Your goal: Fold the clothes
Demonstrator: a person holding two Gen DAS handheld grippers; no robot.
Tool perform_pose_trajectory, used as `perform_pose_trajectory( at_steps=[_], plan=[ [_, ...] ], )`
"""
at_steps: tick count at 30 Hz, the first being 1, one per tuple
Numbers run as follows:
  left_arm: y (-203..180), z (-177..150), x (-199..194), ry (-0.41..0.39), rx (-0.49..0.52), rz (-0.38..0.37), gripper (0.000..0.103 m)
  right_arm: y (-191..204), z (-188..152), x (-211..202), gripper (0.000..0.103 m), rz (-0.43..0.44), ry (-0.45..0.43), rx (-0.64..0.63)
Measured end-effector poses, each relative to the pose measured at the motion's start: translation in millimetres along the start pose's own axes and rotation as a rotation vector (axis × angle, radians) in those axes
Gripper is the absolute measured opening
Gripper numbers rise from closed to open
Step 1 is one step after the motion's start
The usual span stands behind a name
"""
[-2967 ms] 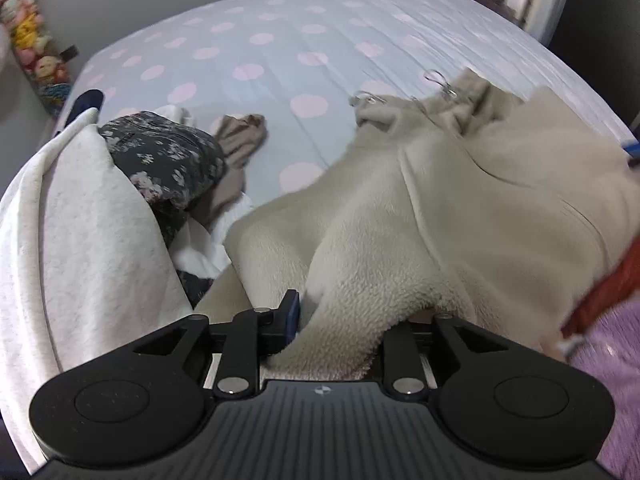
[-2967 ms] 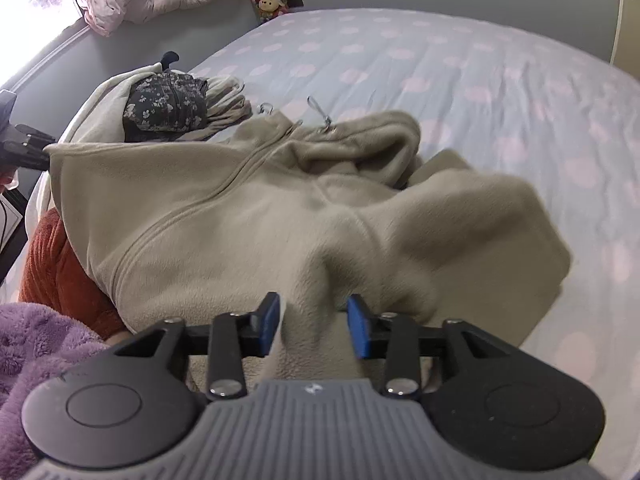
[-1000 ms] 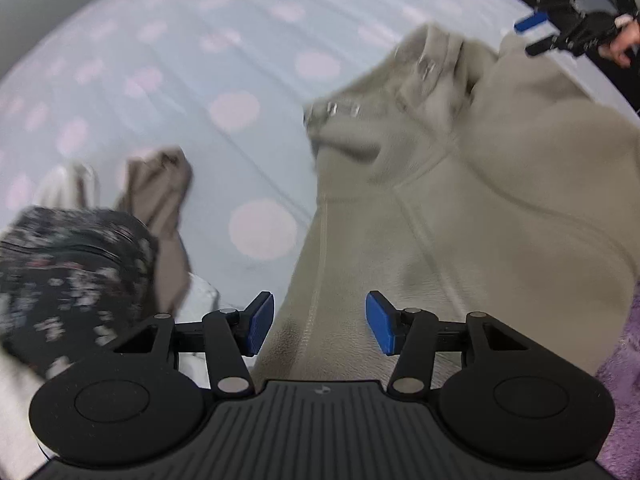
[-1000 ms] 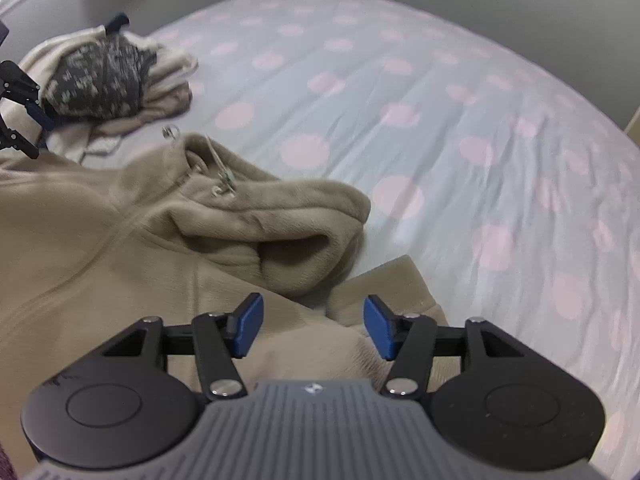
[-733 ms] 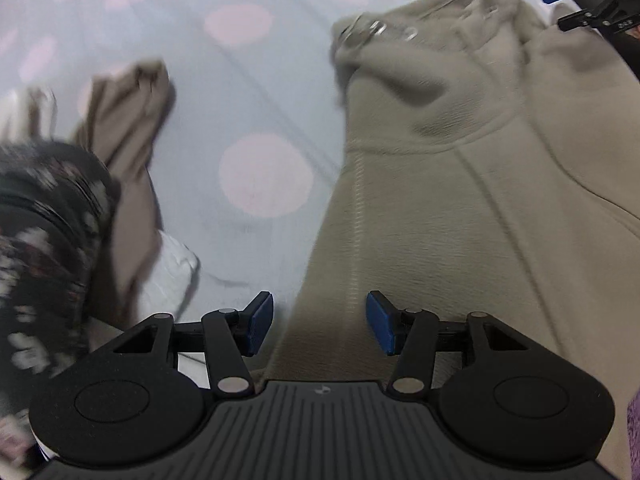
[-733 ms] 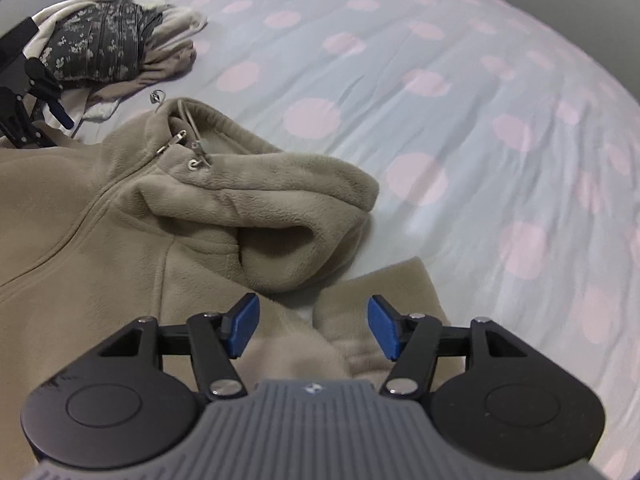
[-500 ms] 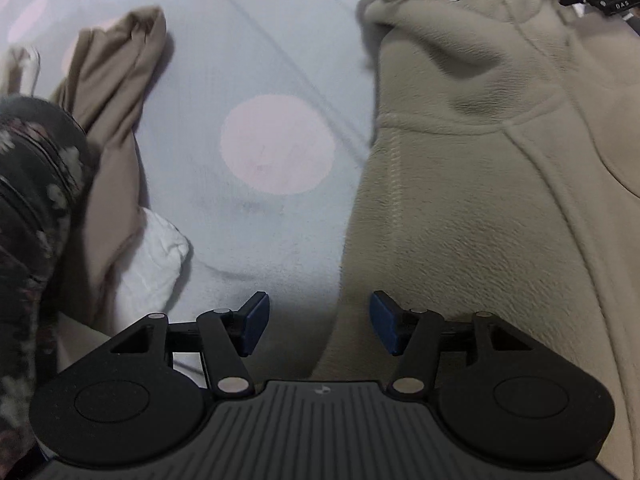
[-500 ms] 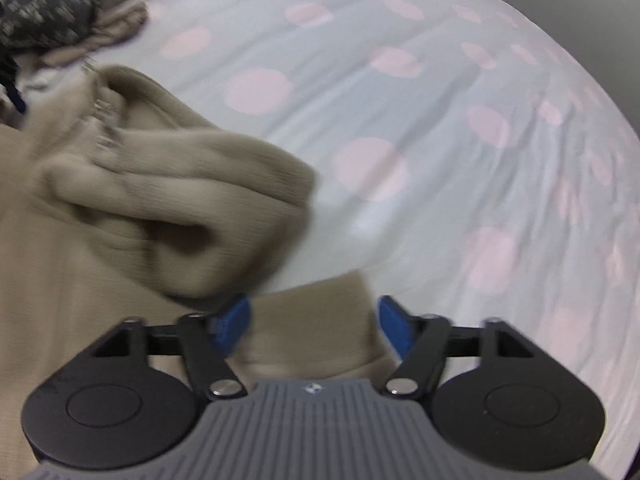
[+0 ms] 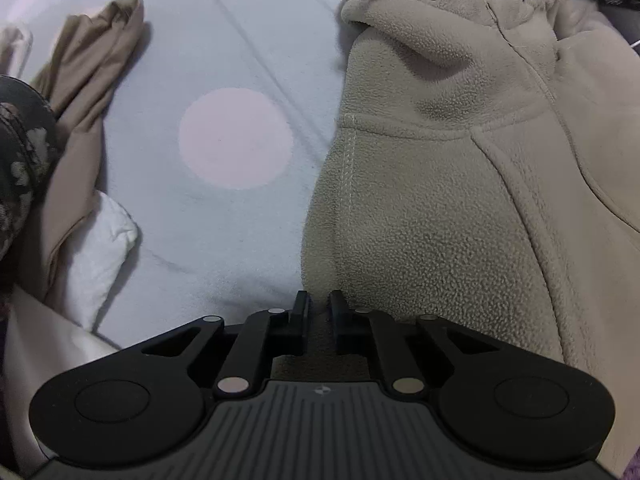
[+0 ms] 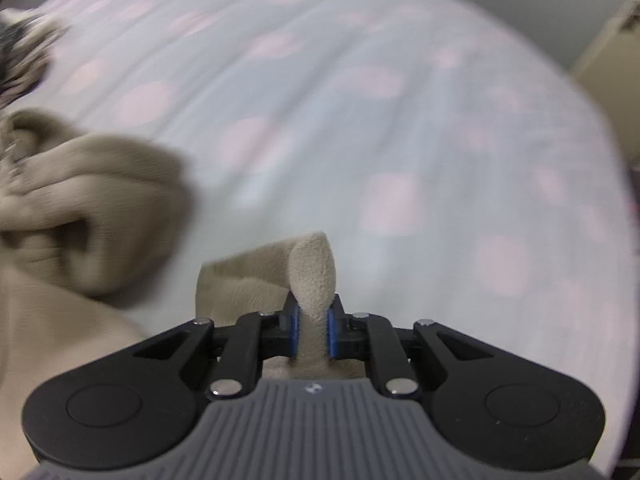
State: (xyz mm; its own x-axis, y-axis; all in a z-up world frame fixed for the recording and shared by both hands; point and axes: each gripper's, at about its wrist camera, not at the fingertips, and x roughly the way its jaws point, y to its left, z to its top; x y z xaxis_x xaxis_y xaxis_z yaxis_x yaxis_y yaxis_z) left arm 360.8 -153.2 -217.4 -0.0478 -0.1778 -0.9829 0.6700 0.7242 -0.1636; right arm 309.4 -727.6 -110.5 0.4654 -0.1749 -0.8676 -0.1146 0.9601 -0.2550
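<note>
A beige fleece hoodie (image 9: 440, 184) lies front up on the polka-dot bed sheet (image 9: 208, 80), its hood and drawstrings at the top. My left gripper (image 9: 319, 308) is shut on the hoodie's left side edge near the shoulder. In the right wrist view the hoodie (image 10: 80, 216) is blurred at the left. My right gripper (image 10: 312, 328) is shut on a pinched fold of the hoodie's sleeve (image 10: 312, 268), which sticks up between the blue pads.
A pile of other clothes lies at the left of the left wrist view: a tan garment (image 9: 80, 112), a dark floral one (image 9: 16, 148) and white cloth (image 9: 96, 252). The sheet (image 10: 400, 140) stretches far to the right of the hoodie.
Both grippers were open half a second ago and have closed on the hoodie: the left on its side edge, the right on the sleeve. The right view is blurred from motion.
</note>
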Motion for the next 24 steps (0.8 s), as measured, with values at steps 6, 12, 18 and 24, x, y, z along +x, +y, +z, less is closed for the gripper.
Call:
perform_pose_trajectory(
  at_steps=[6,12,18,24],
  plan=[
    [-5,-10,-17,-0.042,-0.046,0.081,0.000,-61,-56,-34,0.014,-0.145,0.030,0.169],
    [-16,-8,-44,-0.098,-0.085,0.152,0.000,-133,-133,-75,0.014,-0.305,0.088,0.366],
    [-34,8,-58,-0.146,-0.093,0.193,0.000,-206,-210,-117,0.014,-0.465,0.147,0.563],
    [-41,15,-66,-0.188,-0.060,0.228,0.025,-174,-254,-82,0.028,-0.368,0.211,0.601]
  ],
)
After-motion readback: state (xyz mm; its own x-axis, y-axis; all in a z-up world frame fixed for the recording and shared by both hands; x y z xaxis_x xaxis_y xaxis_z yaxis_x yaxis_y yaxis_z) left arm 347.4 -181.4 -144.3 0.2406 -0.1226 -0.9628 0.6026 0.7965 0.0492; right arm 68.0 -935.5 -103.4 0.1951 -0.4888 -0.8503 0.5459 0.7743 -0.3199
